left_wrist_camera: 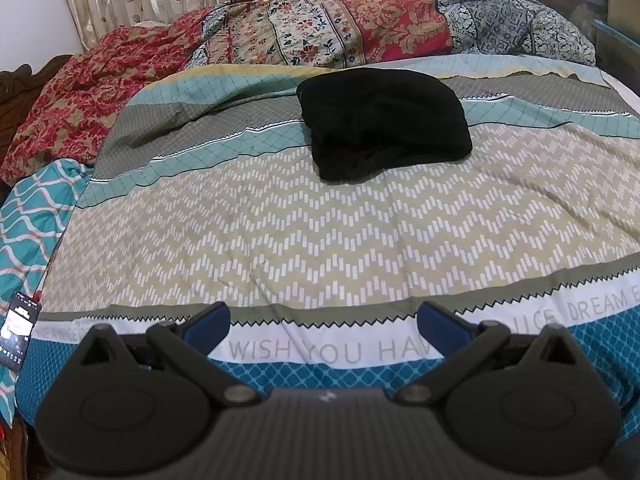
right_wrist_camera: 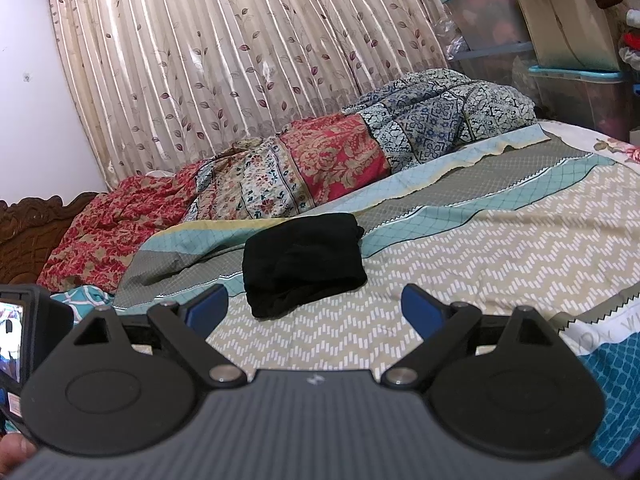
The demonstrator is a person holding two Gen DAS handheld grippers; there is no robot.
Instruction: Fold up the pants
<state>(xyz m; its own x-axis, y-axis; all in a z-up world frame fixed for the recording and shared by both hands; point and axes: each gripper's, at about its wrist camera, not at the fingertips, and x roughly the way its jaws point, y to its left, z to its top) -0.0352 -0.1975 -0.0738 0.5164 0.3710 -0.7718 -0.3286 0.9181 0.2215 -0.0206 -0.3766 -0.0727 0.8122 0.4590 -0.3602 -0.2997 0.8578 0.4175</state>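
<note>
The black pants (left_wrist_camera: 384,122) lie folded into a compact bundle on the patterned bedsheet (left_wrist_camera: 320,240), toward the far middle of the bed. They also show in the right wrist view (right_wrist_camera: 304,262). My left gripper (left_wrist_camera: 323,320) is open and empty, held over the near edge of the bed, well short of the pants. My right gripper (right_wrist_camera: 315,307) is open and empty, just in front of the pants and apart from them.
A rumpled floral quilt (left_wrist_camera: 320,24) lies along the far side of the bed under a curtain (right_wrist_camera: 240,60). Plastic storage boxes (right_wrist_camera: 560,72) stand at the right. A phone (left_wrist_camera: 18,330) sits at the left bed edge. A carved wooden headboard (right_wrist_camera: 28,232) is at the left.
</note>
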